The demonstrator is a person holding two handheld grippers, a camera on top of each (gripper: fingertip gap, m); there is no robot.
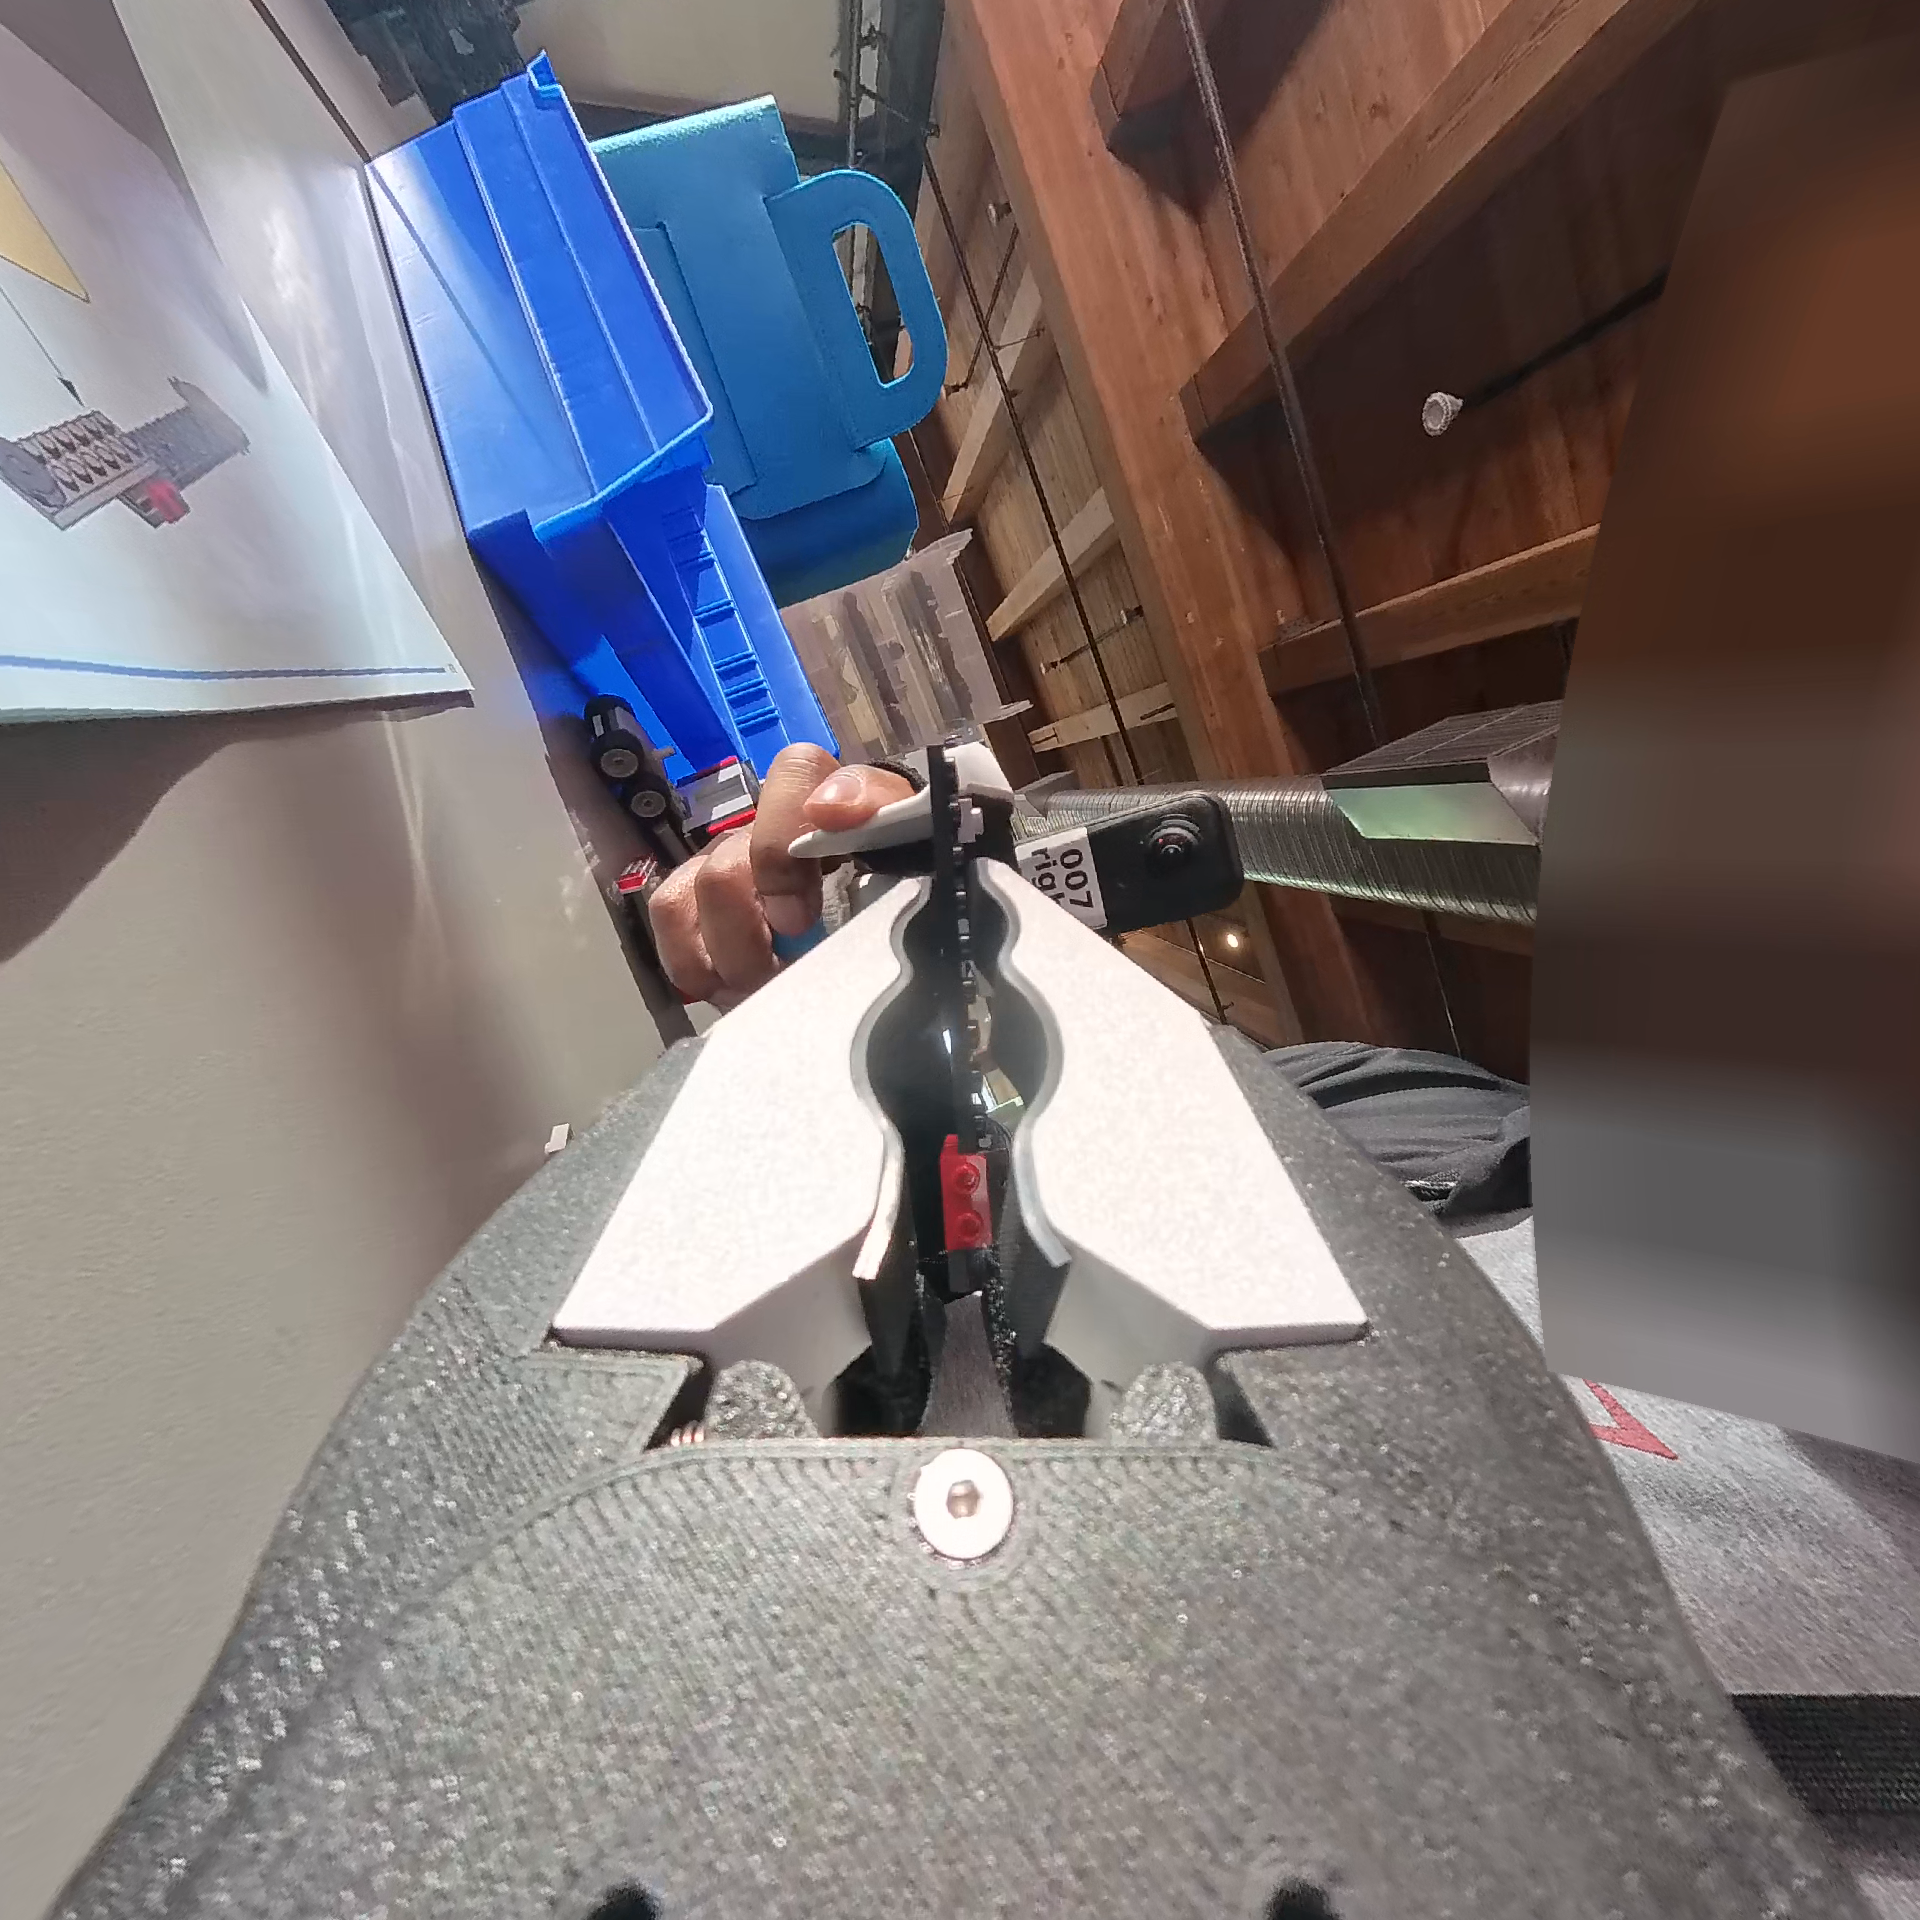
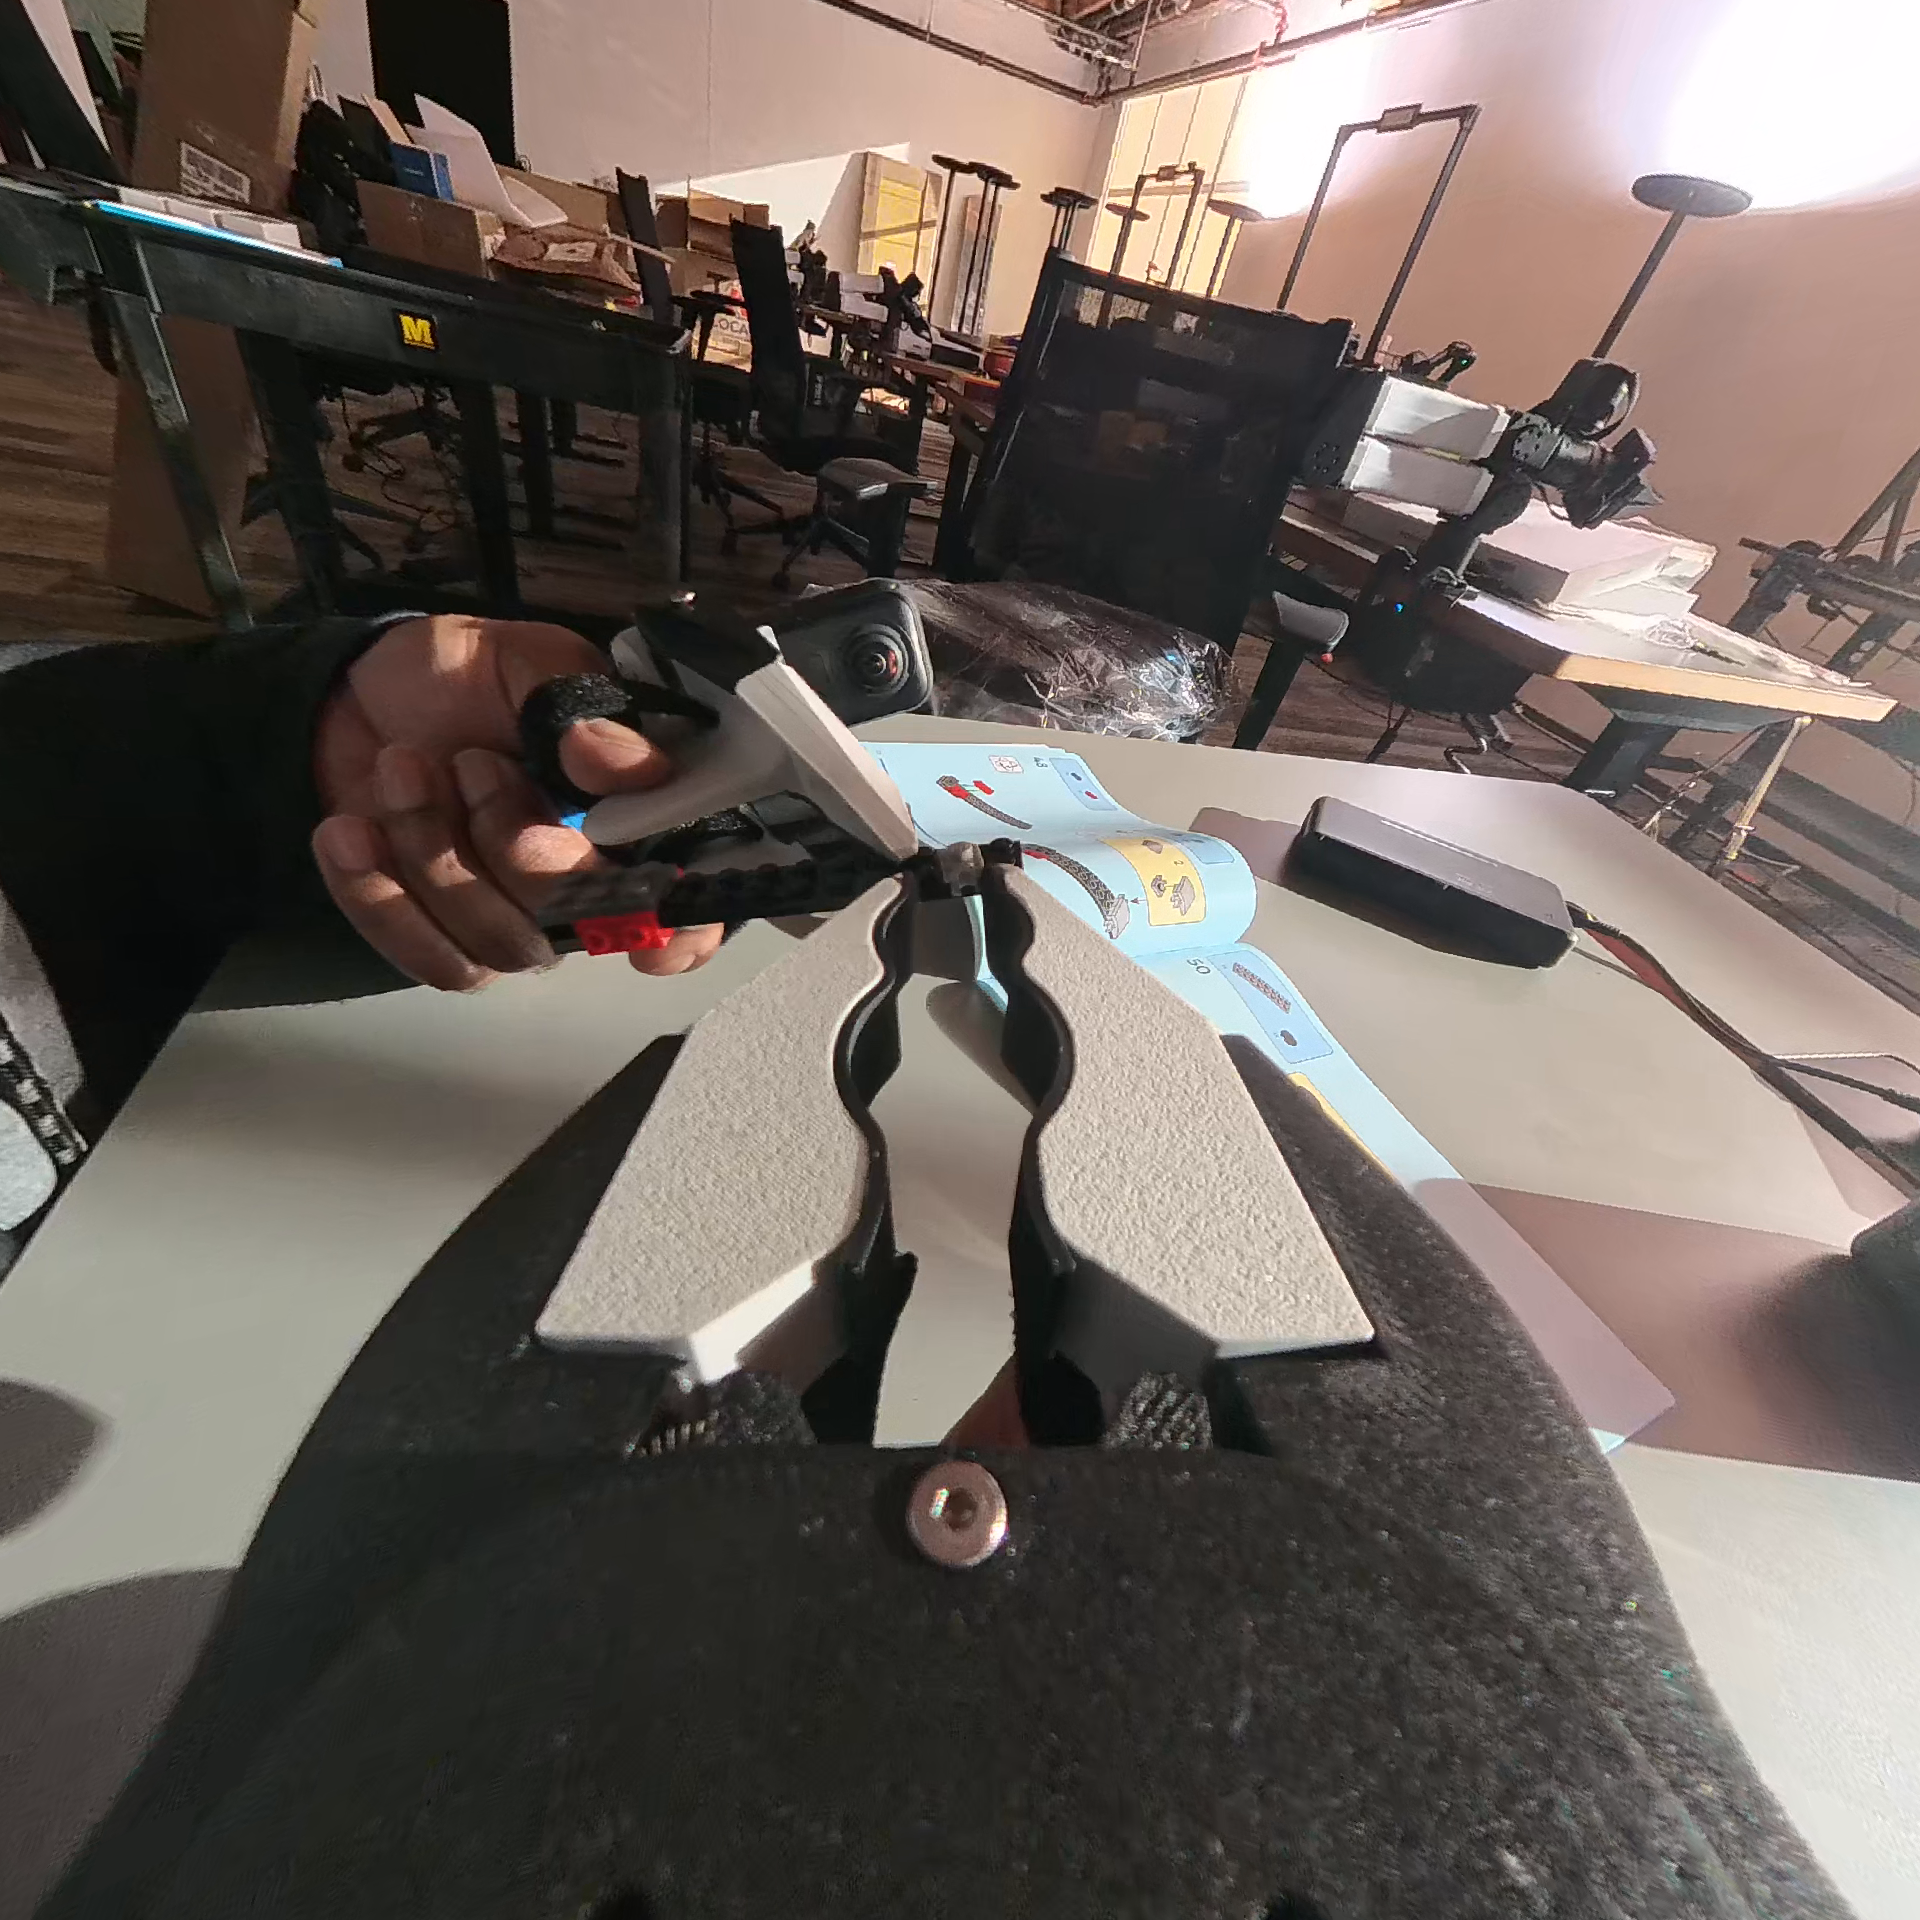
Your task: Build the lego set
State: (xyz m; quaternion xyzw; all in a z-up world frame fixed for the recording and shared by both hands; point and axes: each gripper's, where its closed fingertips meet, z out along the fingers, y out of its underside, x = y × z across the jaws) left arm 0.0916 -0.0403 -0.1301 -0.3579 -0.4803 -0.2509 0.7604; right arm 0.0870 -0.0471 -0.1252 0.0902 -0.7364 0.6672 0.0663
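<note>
My left gripper (image 1: 951, 894) is shut on a long black lego plate (image 1: 948, 831) that sticks out past its fingertips. A small red brick (image 1: 966, 1205) is fixed to the plate between the fingers. In the right wrist view the plate (image 2: 769, 888) runs level from the left gripper (image 2: 899, 847), with the red brick (image 2: 623, 935) under it. My right gripper (image 2: 951, 878) is shut on a small grey piece (image 2: 961, 862), held against the plate's free end. The left wrist view shows that piece (image 1: 974, 818) and the right gripper (image 1: 914, 810) at the plate's tip.
An open instruction booklet (image 2: 1101, 883) lies on the white table (image 2: 416, 1091), with a black device and cable (image 2: 1423, 883) to its right. Blue bins (image 1: 582, 416) and a partly built lego vehicle (image 1: 665, 790) sit beyond the booklet (image 1: 156, 468). A hand (image 2: 468, 790) holds the left gripper. My left and right fingertips are right by each other.
</note>
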